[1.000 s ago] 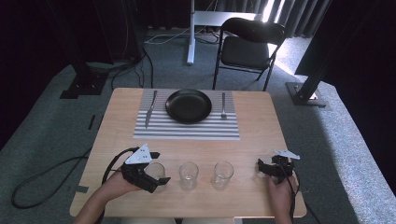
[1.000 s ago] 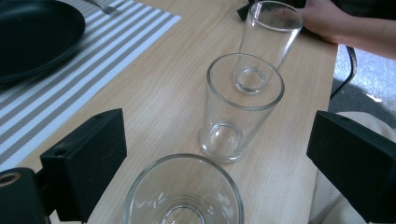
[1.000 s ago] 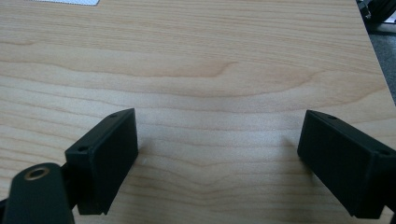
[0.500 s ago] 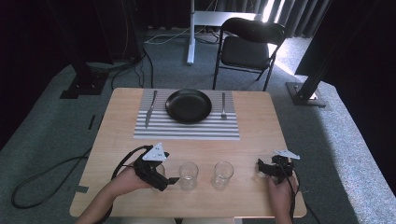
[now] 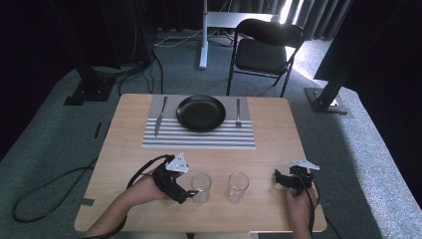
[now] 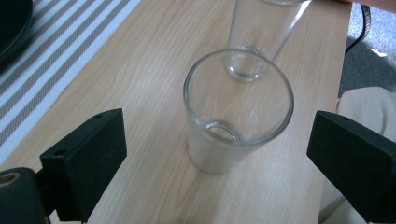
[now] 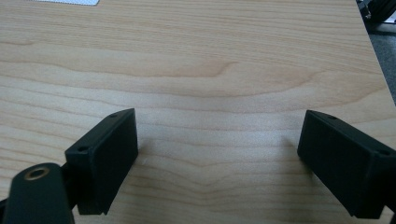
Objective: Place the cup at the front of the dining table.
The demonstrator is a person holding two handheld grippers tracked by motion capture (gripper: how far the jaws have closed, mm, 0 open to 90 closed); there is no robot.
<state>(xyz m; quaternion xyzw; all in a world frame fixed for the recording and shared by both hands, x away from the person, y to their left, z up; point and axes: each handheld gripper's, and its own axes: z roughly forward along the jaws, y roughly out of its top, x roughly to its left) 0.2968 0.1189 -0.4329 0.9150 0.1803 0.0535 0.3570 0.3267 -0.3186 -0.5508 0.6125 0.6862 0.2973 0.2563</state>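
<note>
Two clear glasses (image 5: 200, 185) (image 5: 238, 185) stand side by side near the table's front edge. My left gripper (image 5: 191, 192) is held level and points right, its tips at the left glass. In the left gripper view a glass (image 6: 238, 107) stands upright between the wide-open jaws of the left gripper (image 6: 217, 140). Neither pad touches it, and a second glass (image 6: 261, 37) stands just beyond. My right gripper (image 5: 279, 178) rests at the front right, pointing left. Its jaws (image 7: 217, 140) stand open over bare wood.
A striped placemat (image 5: 199, 138) lies at the far side with a black plate (image 5: 201, 112), a knife (image 5: 159, 117) on its left and a fork (image 5: 238, 113) on its right. A folding chair (image 5: 263, 47) stands behind the table (image 5: 278, 124).
My left gripper has slid right along the front edge to the glasses. A third glass, seen beside it a second ago, is now covered by the gripper. The right gripper has not moved.
</note>
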